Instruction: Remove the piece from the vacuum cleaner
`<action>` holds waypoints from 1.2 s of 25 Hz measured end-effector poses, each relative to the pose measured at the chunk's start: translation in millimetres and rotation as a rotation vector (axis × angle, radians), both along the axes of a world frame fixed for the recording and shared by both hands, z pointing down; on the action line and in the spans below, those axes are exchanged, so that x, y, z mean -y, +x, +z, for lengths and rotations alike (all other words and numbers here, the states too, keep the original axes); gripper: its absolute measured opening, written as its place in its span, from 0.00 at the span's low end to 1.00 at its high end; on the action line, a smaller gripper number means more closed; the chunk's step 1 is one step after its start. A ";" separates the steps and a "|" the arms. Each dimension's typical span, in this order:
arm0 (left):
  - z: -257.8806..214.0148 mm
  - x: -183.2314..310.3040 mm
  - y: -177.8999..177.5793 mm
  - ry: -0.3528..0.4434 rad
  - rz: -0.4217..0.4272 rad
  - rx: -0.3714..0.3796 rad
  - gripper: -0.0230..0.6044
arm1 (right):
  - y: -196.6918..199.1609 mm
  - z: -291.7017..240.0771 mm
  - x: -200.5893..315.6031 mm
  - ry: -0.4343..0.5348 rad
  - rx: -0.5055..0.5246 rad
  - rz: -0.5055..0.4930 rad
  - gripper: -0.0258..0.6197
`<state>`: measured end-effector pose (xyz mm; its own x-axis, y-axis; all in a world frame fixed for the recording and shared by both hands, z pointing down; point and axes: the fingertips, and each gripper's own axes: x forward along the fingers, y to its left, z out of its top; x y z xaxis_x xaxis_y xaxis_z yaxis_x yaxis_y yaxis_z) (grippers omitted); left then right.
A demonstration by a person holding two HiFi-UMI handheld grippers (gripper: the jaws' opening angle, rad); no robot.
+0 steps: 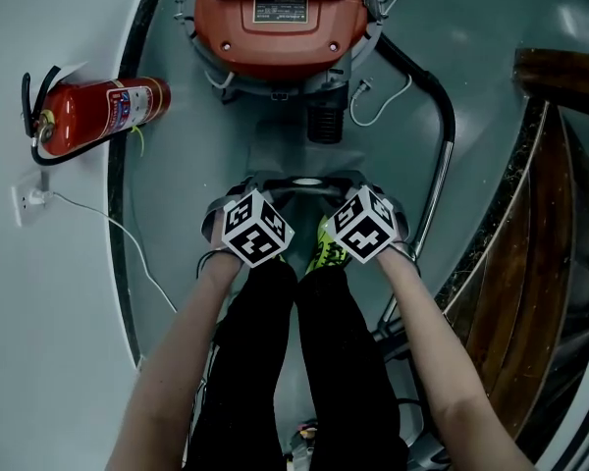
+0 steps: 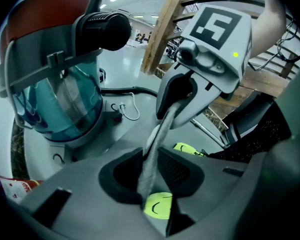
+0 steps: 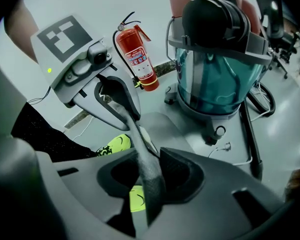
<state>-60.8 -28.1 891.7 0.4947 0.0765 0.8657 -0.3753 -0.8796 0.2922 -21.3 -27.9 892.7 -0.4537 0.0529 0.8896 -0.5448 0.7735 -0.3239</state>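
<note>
The vacuum cleaner (image 1: 280,18) stands ahead, with a red top and a clear teal drum (image 2: 55,94) (image 3: 217,69). A thin grey piece (image 1: 304,189) spans between my two grippers, just in front of my feet. Each gripper view shows it edge-on as a narrow grey strip (image 2: 157,144) (image 3: 140,144) that runs from the other gripper's jaws into its own. My left gripper (image 1: 238,196) (image 2: 147,184) has the strip between its jaws, with a gap on the right side. My right gripper (image 1: 373,192) (image 3: 150,184) has it the same way, with a gap on the left.
A red fire extinguisher (image 1: 98,111) (image 3: 137,54) lies at the left by the wall. The black hose (image 1: 437,96) and metal tube (image 1: 437,194) curve down the right. Wooden steps (image 1: 540,214) are at far right. My neon yellow shoes (image 1: 329,253) are right under the grippers.
</note>
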 end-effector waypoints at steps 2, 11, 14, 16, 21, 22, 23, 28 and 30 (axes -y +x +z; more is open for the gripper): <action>0.9 -4.3 -1.1 -0.009 0.008 0.002 0.21 | -2.6 0.3 -4.4 -0.018 0.008 -0.007 0.21; 5.0 -21.2 -1.2 -0.070 0.018 0.001 0.34 | -6.4 1.9 -22.4 -0.115 0.038 -0.020 0.34; 5.9 -23.5 -2.8 -0.078 0.021 0.004 0.35 | -7.6 0.6 -24.7 -0.137 0.051 -0.006 0.36; 5.9 -25.0 -5.0 -0.083 0.022 0.007 0.35 | -6.6 -1.0 -24.8 -0.134 0.049 -0.002 0.36; -1.8 -26.9 -7.9 -0.088 0.044 -0.002 0.35 | -3.0 -7.8 -22.4 -0.133 0.053 0.016 0.35; -4.7 -25.9 -8.2 -0.086 0.044 -0.005 0.35 | -2.6 -10.4 -21.3 -0.129 0.054 0.014 0.34; -7.9 -24.6 -8.1 -0.085 0.041 -0.010 0.35 | -2.2 -13.2 -19.5 -0.123 0.054 0.014 0.31; -26.6 -15.9 -5.7 -0.107 0.002 -0.033 0.28 | 2.6 -30.3 -3.1 -0.095 0.069 0.083 0.16; -37.6 -9.2 -5.2 -0.104 -0.041 -0.055 0.16 | 5.6 -39.4 1.3 -0.089 0.069 0.110 0.10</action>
<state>-66.0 -18.9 854.1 0.5455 0.1432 0.8258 -0.3918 -0.8274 0.4023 -15.8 -29.2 853.2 -0.5210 0.0770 0.8501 -0.5984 0.6772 -0.4281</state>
